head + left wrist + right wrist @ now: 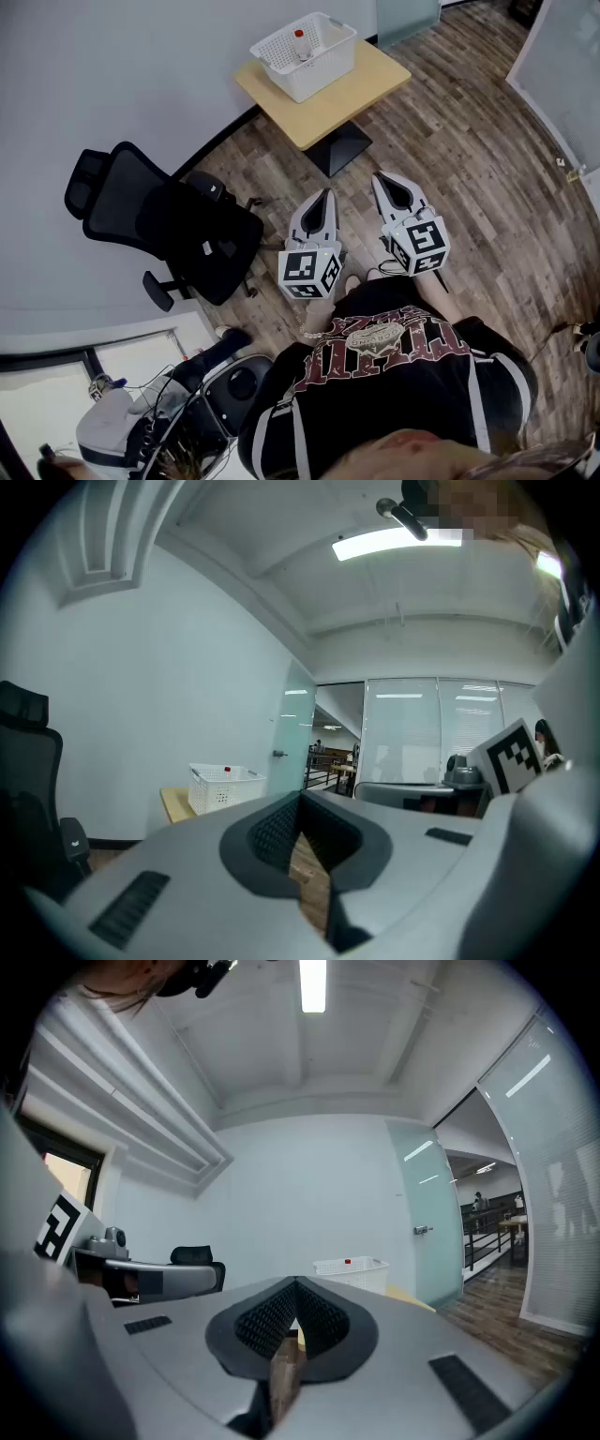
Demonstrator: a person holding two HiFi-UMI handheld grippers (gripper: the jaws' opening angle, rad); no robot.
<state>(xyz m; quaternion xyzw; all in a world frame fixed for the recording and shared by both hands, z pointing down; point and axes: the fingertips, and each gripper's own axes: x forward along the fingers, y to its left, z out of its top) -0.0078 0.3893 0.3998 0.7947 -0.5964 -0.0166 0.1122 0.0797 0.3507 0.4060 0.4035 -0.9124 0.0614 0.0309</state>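
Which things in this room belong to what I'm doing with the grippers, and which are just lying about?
In hand:
left gripper, shut, empty
right gripper, shut, empty
white basket, ahead of both
red-capped bottle, inside the basket
small wooden table, under the basket

Lying about:
black office chair, to the left
white device with cables, lower left of the head view

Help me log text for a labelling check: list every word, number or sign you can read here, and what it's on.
Shirt print: ornate lettering, upside down, not legible.
Two marker cubes: black-and-white square codes only, no words.
Bottle in the basket: any label too small to read.
No text reads clearly.
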